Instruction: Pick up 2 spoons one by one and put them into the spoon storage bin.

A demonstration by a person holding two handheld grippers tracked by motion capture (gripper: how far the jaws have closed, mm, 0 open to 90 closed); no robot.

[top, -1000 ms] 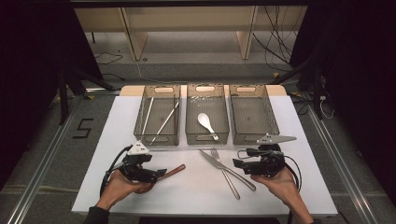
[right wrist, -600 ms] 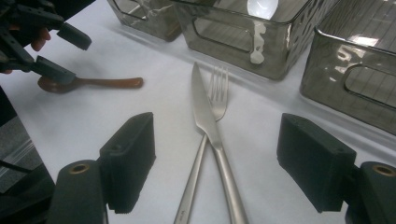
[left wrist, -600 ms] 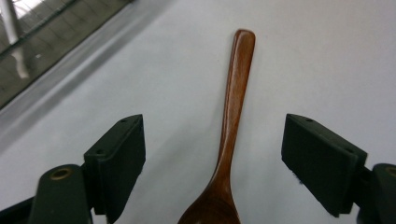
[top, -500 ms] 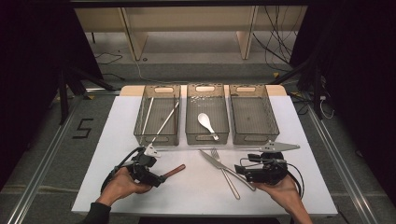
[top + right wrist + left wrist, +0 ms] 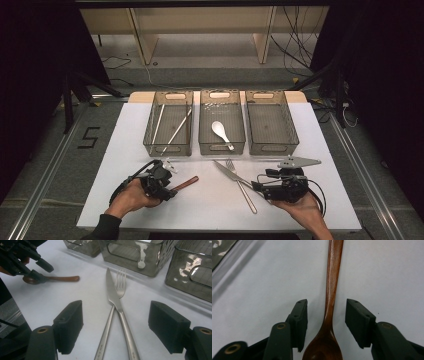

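Note:
A brown wooden spoon (image 5: 185, 183) lies on the white table, bowl towards my left gripper (image 5: 170, 190). In the left gripper view the spoon's neck (image 5: 332, 290) runs between the jaws of the left gripper (image 5: 326, 307). They have just been closing, and a gap still shows on each side of the neck. A steel knife (image 5: 230, 172) and fork (image 5: 242, 187) lie crossed at the table's middle. My right gripper (image 5: 257, 185) stands wide open just right of their handles. Knife (image 5: 112, 295) and fork (image 5: 121, 287) lie ahead of the right gripper (image 5: 116, 315).
Three smoky plastic bins stand in a row at the back. The left bin (image 5: 150, 135) holds thin metal sticks, the middle bin (image 5: 204, 125) a white spoon (image 5: 220, 131). The right bin (image 5: 295, 130) looks bare inside. The table's front edge (image 5: 215, 229) is close to both hands.
The left gripper's jaws have drawn in around the wooden spoon's neck. The right gripper and the cutlery lie about where they were.

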